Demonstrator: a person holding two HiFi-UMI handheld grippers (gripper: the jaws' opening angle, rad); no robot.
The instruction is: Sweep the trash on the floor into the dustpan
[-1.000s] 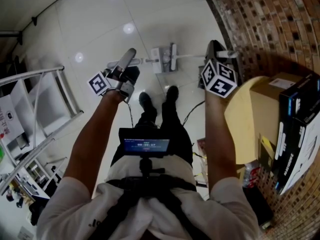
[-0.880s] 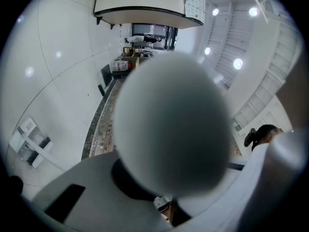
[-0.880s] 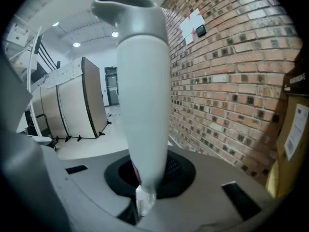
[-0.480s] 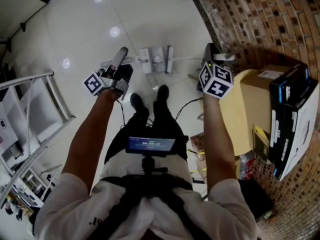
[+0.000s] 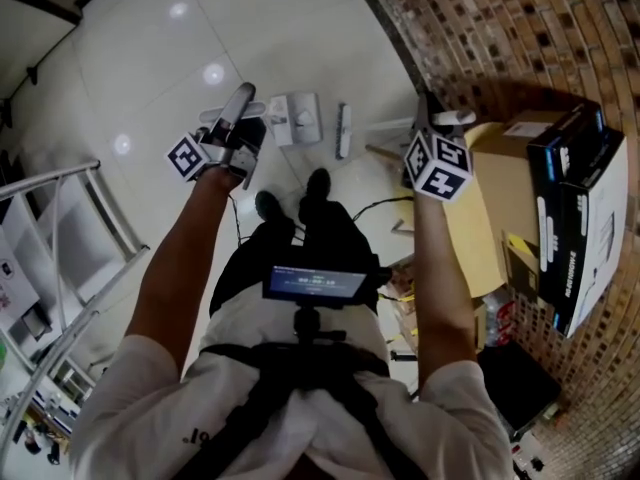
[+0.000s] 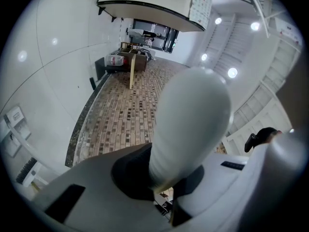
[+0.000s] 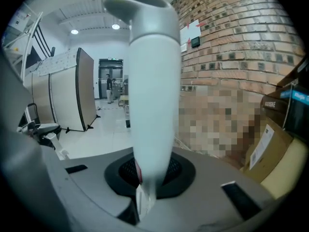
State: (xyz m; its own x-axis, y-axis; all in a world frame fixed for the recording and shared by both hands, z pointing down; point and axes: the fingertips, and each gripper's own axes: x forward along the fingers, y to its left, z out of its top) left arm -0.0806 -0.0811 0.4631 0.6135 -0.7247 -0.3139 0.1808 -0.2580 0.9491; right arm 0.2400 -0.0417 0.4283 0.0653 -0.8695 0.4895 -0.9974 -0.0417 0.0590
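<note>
Left claw [image 6: 166,180] is pressed shut on a rounded white handle [image 6: 193,115], and its own view shows that grip close up. Right claw [image 7: 145,180] pinches the pale broom handle [image 7: 150,91] and tilts downward. Only the head view shows both forearms stretched forward over the white floor [image 5: 250,28]. There the dustpan [image 5: 295,118] lies ahead of the shoes [image 5: 300,193], with the broom head [image 5: 343,130] just beside it, toward the brick wall [image 5: 480,38].
</note>
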